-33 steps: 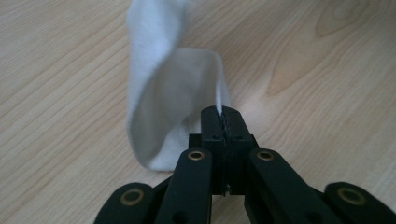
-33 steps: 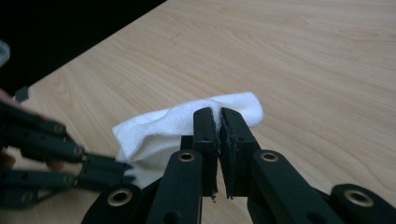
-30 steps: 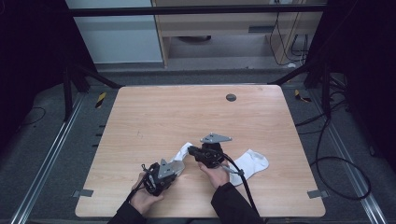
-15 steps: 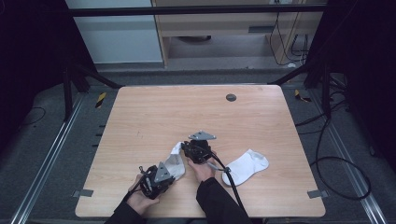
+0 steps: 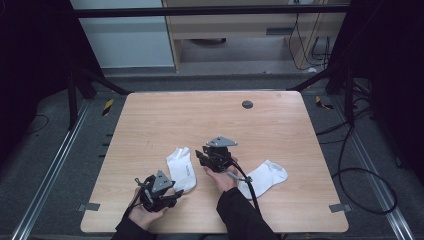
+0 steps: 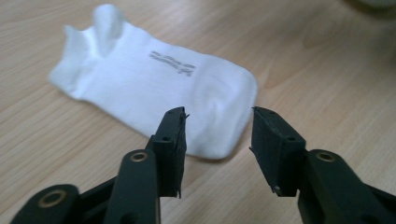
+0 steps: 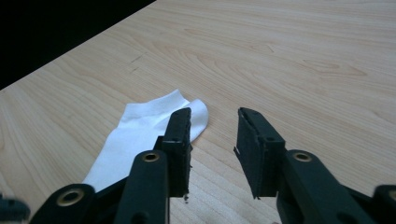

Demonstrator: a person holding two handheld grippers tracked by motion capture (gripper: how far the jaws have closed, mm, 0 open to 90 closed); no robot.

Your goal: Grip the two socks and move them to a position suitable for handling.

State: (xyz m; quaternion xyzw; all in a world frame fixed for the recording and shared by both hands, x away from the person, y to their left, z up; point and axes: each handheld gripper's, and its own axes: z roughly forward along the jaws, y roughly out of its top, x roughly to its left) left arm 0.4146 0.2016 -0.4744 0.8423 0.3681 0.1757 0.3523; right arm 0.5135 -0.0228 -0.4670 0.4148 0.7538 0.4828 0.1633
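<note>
Two white socks lie on the wooden table (image 5: 280, 130). The left sock (image 5: 181, 169) is spread flat, cuff toward the far side. My left gripper (image 5: 175, 194) sits at its near end, jaws open; in the left gripper view the sock's (image 6: 154, 88) toe lies just beyond my left gripper (image 6: 218, 135). My right gripper (image 5: 201, 156) is open beside the sock's right edge; in the right gripper view the sock (image 7: 135, 135) shows behind the left jaw of my right gripper (image 7: 214, 140). Both pairs of jaws have just been opening, with nothing between them. The second sock (image 5: 265, 177) lies to the right.
A dark round grommet (image 5: 247, 104) sits in the table near its far edge. Grey tape marks (image 5: 86, 206) (image 5: 338, 207) flag the near corners. The right gripper's cable (image 5: 248, 184) trails across the second sock. Dark floor and metal rails surround the table.
The left sock, bunched between the two grippers before, now lies flat on the table. Both grippers have opened and let it go. The right gripper moved left; the left drew back toward the near edge.
</note>
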